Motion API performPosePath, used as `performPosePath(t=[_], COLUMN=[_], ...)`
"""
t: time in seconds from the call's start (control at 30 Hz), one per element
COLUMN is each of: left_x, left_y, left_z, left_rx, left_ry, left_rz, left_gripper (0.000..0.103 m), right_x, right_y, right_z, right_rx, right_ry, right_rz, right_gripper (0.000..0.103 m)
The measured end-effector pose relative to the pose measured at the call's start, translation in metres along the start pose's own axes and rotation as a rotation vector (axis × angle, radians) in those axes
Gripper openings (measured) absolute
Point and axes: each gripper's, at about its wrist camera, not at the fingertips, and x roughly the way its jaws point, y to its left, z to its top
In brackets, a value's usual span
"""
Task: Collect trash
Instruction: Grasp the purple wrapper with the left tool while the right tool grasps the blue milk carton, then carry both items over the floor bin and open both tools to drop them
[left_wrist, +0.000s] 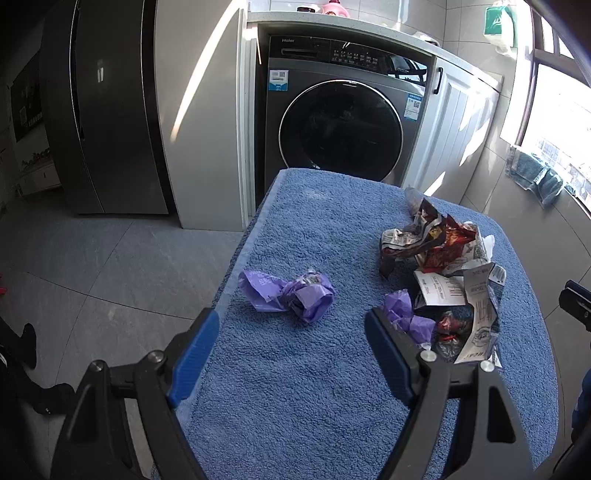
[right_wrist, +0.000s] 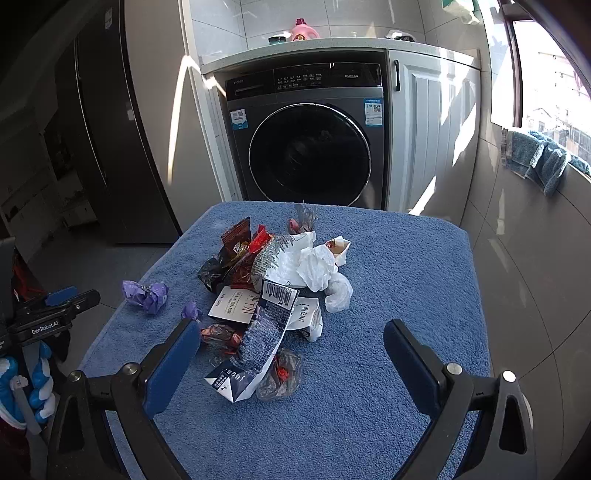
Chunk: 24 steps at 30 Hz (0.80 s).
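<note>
**A:** Where is the left gripper (left_wrist: 291, 341) and how do its jaws stand?

**B:** Spread wide, nothing between the pads. It hangs over the near part of the blue towel (left_wrist: 332, 406). Just ahead of the gap lies a crumpled purple wrapper (left_wrist: 286, 295), clear of both fingers. Its long axis runs crosswise to the claw, from the left finger's side toward the right, one torn end pointing left.

**A:** And beside the right-hand finger?

**B:** A smaller purple scrap (left_wrist: 400, 314) sits just beyond that fingertip, tight against the trash pile (left_wrist: 443, 266) (whether it touches the pad I cannot tell).

**A:** The right gripper (right_wrist: 291, 345)?

**B:** Also wide apart, gripping nothing. A long dark-blue printed packet (right_wrist: 255, 347) lies in the gap, nearer the left finger. Its long axis runs roughly along the claw's pointing line, leaning a little: the barcode end points away, the folded end points back toward the camera. A clear wrapper with red bits (right_wrist: 280, 376) lies against its near end.

**A:** Farther ahead?

**B:** Red snack bags (right_wrist: 236, 258) ahead to the left, crumpled white tissue (right_wrist: 321, 273) straight ahead, all heaped together on the towel. Beyond the towel's far edge stands a washing machine (right_wrist: 306, 147).
</note>
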Motion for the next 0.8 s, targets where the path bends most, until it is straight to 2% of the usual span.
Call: performPosePath(t=[0.13,0.33,0.4,0.53,0.57,0.63,0.67,0.7,0.77,0.8], left_x=[0.027,0.060,0.071,0.096,0.100,0.102,0.101,0.100,0.098,0.097], left_y=[0.002,-0.011,-0.015,-0.015,-0.014,-0.015,-0.016,-0.018,-0.020,-0.021], left_z=[0.003,0.014,0.016,0.011,0.009,0.006,0.006,0.006,0.005,0.005], left_rx=[0.000,0.078,0.108,0.121,0.119,0.128,0.135,0.140,0.151,0.152], left_ry=[0.034,0.017,0.017,0.077,0.087,0.080,0.077,0.073,0.066,0.063], left_rz=[-0.013,-0.023,-0.016,-0.031,-0.037,-0.038,-0.045,-0.043,-0.046,-0.045], left_gripper=[0.080,0.078,0.072,0.047,0.045,0.043,0.038,0.037,0.029,0.029], right_x=[0.032,0.063,0.070,0.086,0.089,0.095,0.099,0.102,0.108,0.109], right_y=[0.000,0.008,0.009,0.008,0.006,0.005,0.004,0.003,0.004,0.003], right_z=[-0.001,-0.003,-0.003,-0.003,-0.003,-0.004,-0.005,-0.006,-0.008,-0.010], right_rx=[0.033,0.016,0.013,0.022,0.029,0.041,0.048,0.056,0.067,0.073], right_ry=[0.082,0.156,0.170,0.202,0.212,0.227,0.237,0.249,0.265,0.272], right_rz=[0.055,0.063,0.060,0.051,0.052,0.055,0.058,0.066,0.082,0.090], right_gripper=[0.090,0.084,0.082,0.075,0.073,0.063,0.061,0.057,0.047,0.039])
